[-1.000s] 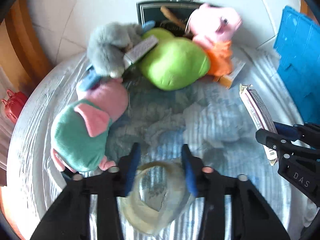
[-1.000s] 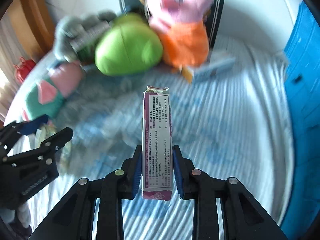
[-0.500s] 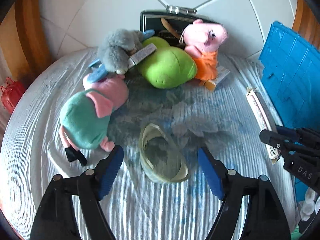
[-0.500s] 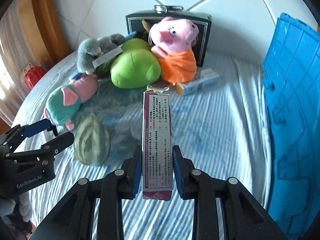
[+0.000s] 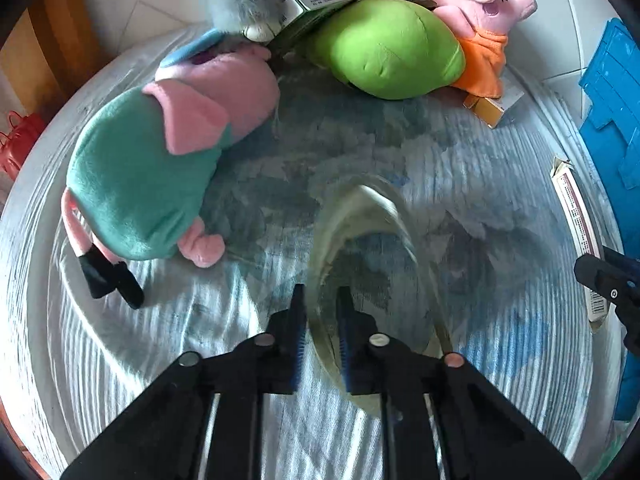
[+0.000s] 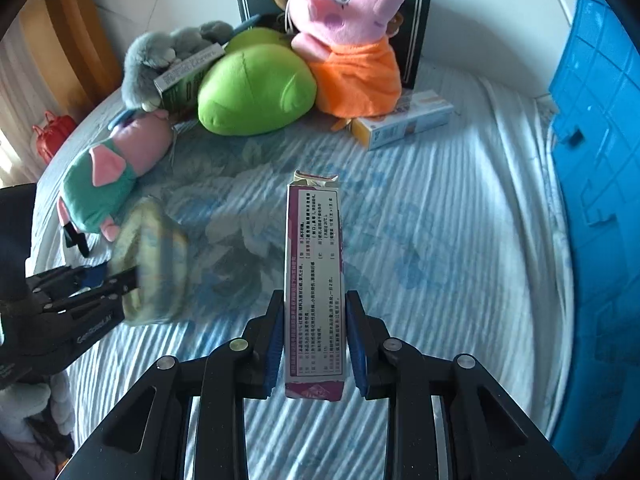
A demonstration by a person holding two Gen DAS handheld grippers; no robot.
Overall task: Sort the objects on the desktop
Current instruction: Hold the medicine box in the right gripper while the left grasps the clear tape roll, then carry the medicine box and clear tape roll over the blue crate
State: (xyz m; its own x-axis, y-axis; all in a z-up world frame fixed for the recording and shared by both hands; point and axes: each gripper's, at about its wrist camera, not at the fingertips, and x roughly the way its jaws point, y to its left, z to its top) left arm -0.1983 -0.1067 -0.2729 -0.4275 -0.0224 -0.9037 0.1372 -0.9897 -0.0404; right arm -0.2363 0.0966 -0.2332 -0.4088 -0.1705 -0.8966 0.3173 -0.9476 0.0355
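Clear glass bowl point(image 5: 360, 240), yellowish at the rim, sits tilted near the middle of the striped blue-white bedspread point(image 5: 480, 184), motion-blurred in both views. Left gripper point(image 5: 321, 304) has its jaws closed narrow onto the bowl's near rim; they have just been closing, and the rim wall stands between the blue pads.

Left edge of the bedspread: a red bag point(image 6: 54, 134) beyond it, low against a wooden frame. Just inside that edge lies a pink pig plush in a teal dress point(image 5: 148, 168), on its side, black shoes toward the near edge, close beside the bowl but apart from it.

Far edge, left to right: grey furry plush point(image 6: 160, 56) with a green-and-white carton point(image 6: 188, 72) leaning across it; lime-green plush point(image 6: 256, 88) touching that carton; pink pig plush in an orange dress point(image 6: 348, 40) leaning on the green one, a dark framed box point(image 6: 416, 16) upright behind it. A white-and-orange carton point(image 6: 404, 124) lies flat just beside the orange dress.

Centre, right wrist view: right gripper point(image 6: 314, 320) clamps a tall purple-and-white printed carton point(image 6: 314, 272) by its lower part, carton pointing away along the fingers, torn flap at the far end, held off the bedspread.

Right edge: blue plastic crate point(image 6: 600, 160), its ribbed wall standing along that side.
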